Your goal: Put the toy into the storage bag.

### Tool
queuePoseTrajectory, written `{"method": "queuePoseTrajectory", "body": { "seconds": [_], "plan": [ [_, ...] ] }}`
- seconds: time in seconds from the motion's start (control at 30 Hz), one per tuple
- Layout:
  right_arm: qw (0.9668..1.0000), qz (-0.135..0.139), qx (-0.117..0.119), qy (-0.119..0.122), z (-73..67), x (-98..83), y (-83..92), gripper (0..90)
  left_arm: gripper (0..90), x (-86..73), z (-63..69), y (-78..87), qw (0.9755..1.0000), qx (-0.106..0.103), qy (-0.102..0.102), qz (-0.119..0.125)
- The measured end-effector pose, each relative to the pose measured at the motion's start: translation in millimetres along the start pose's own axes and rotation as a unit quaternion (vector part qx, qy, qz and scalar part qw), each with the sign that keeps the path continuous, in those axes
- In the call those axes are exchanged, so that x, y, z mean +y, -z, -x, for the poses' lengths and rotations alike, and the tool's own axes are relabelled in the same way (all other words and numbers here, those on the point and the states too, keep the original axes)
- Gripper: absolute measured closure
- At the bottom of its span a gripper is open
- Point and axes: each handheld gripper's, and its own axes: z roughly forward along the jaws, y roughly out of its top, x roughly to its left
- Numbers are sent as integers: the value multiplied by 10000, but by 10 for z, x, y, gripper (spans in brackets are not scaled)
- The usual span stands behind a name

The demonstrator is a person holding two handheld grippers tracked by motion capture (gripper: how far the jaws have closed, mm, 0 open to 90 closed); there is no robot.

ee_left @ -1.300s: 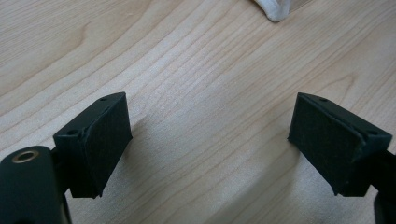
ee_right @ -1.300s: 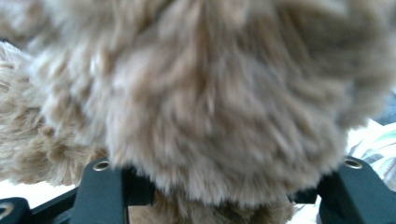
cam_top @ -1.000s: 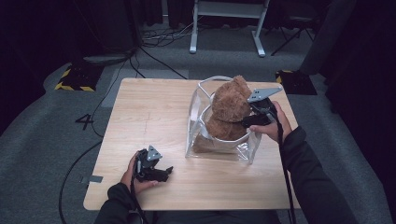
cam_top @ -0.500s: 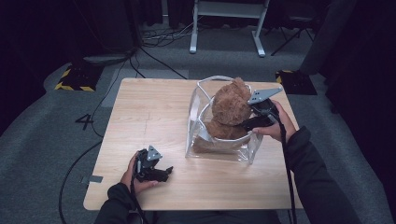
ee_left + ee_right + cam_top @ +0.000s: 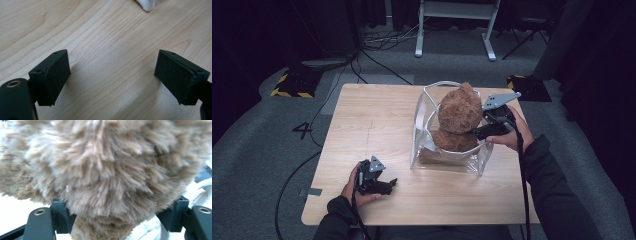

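Observation:
A brown plush teddy bear (image 5: 459, 112) sits upright inside a clear plastic bag (image 5: 447, 162) on the right half of the wooden table (image 5: 372, 120). My right gripper (image 5: 474, 132) reaches into the bag from the right. Its jaws have just been opening. In the right gripper view the bear's fur (image 5: 105, 170) bulges between them and hides the pads of the right gripper (image 5: 117, 217). My left gripper (image 5: 389, 184) rests near the table's front edge. It stands open over bare wood with nothing between its jaws, as the left gripper view of the left gripper (image 5: 112, 77) shows.
A white corner of the bag (image 5: 147, 5) peeks in at the top of the left gripper view. Around the table lies grey carpet with cables (image 5: 337, 100). A white stand's legs (image 5: 452, 50) stand on the floor beyond the table's far edge.
The bear has settled a little lower and more upright in the bag. The right gripper's jaws stand wider around it. The left hand has not moved.

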Motion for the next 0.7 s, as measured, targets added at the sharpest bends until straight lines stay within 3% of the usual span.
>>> {"method": "queuePoseTrajectory", "body": {
  "seconds": [0.4,0.7],
  "plan": [
    [9998,20,-62,184,-12,25,166,273,130,0,0,0,10000,1,0,0],
    [9998,163,-69,136,-1,12,319,272,130,0,0,0,10000,0,1,0]
  ]
}}
